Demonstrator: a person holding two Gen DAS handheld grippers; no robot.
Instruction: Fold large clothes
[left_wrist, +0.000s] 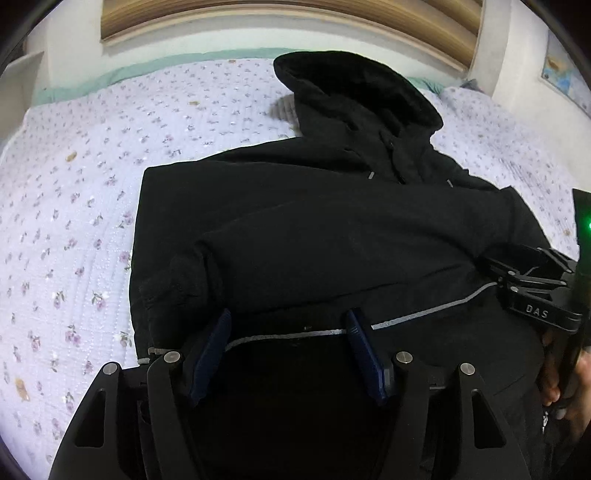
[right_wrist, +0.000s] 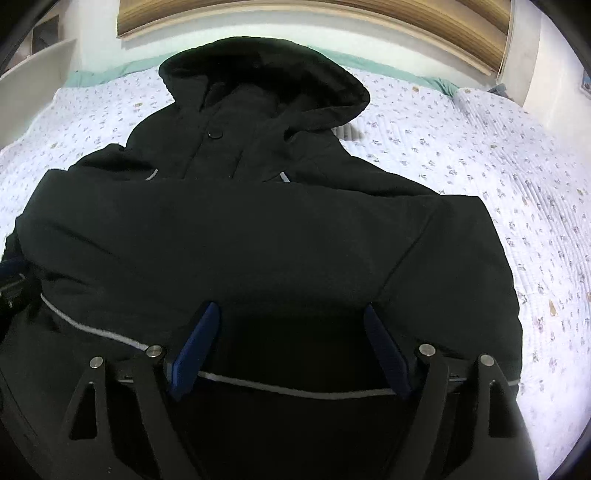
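Black hooded jacket (right_wrist: 258, 229), sleeves folded in

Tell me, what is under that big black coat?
The black coat lies spread on a bed cover printed with small purple flowers, showing on both sides and beyond the hood. Whatever lies directly beneath the coat is covered and cannot be seen.

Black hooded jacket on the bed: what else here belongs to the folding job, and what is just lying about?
Job:
- black hooded jacket
- left tool, open
- right tool, open

Lying about:
- floral bedspread, under the jacket
- wooden blind
- white shelf
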